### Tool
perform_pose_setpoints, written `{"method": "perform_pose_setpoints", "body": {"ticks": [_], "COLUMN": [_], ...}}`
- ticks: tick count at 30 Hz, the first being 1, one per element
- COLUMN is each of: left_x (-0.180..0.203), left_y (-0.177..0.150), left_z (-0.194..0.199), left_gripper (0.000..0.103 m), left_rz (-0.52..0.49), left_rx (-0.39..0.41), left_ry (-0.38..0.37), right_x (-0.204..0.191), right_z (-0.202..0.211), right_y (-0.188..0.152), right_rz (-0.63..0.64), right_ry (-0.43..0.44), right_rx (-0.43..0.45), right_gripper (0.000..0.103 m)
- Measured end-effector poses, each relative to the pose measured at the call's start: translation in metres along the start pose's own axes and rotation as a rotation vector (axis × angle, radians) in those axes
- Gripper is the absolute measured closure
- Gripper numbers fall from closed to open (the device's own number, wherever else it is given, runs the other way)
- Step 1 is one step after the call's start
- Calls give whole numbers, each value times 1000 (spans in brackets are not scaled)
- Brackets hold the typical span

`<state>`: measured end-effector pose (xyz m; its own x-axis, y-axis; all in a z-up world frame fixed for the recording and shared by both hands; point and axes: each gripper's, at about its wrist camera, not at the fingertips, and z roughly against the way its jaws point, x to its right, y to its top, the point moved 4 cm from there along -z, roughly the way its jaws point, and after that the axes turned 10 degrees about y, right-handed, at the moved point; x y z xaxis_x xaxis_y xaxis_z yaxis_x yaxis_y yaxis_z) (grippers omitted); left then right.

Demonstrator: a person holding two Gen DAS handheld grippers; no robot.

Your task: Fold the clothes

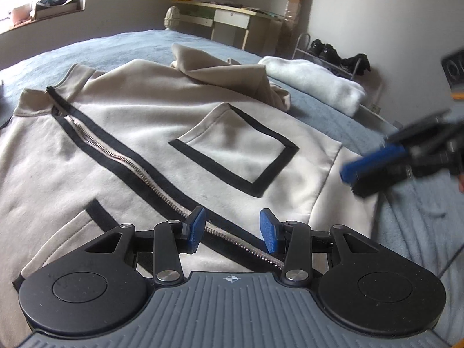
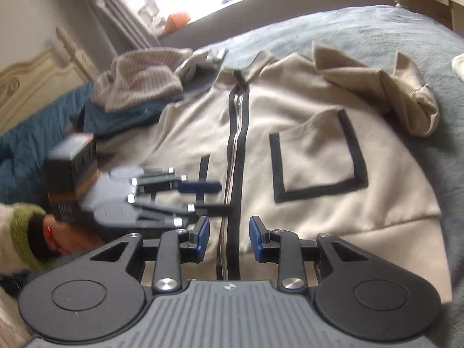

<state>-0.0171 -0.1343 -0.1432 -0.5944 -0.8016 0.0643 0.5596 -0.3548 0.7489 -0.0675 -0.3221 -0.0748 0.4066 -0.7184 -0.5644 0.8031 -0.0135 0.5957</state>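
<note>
A beige zip-up jacket with black trim lies front up on a blue-grey blanket. It also shows in the right wrist view. Its zipper runs down the middle and a black-edged pocket sits beside it. One sleeve is bunched at the far side. My left gripper is open and empty over the hem by the zipper; it also shows blurred in the right wrist view. My right gripper is open and empty over the hem; it shows blurred at the jacket's right edge.
A folded white cloth lies on the far right of the bed. A knitted grey garment and a teal cover lie at the left. A desk and shoe rack stand by the wall.
</note>
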Motion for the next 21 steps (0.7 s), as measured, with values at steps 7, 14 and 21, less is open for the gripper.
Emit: {"method": "perform_pose_setpoints", "body": {"ticks": [7, 14, 21], "left_x": [19, 15, 13], "left_y": [-11, -18, -20], "left_z": [-13, -18, -19], "left_gripper": [62, 62, 62], "left_rz": [-114, -91, -72], "left_rx": [-26, -43, -29], "left_ry": [-16, -19, -35], "right_x": [16, 28, 58], "right_z": [-46, -129, -206], "right_y": [63, 109, 104], "right_rz": [-28, 46, 92], "right_ry": [-15, -65, -95], "right_rx": [9, -60, -170], "right_gripper": [77, 78, 79]}}
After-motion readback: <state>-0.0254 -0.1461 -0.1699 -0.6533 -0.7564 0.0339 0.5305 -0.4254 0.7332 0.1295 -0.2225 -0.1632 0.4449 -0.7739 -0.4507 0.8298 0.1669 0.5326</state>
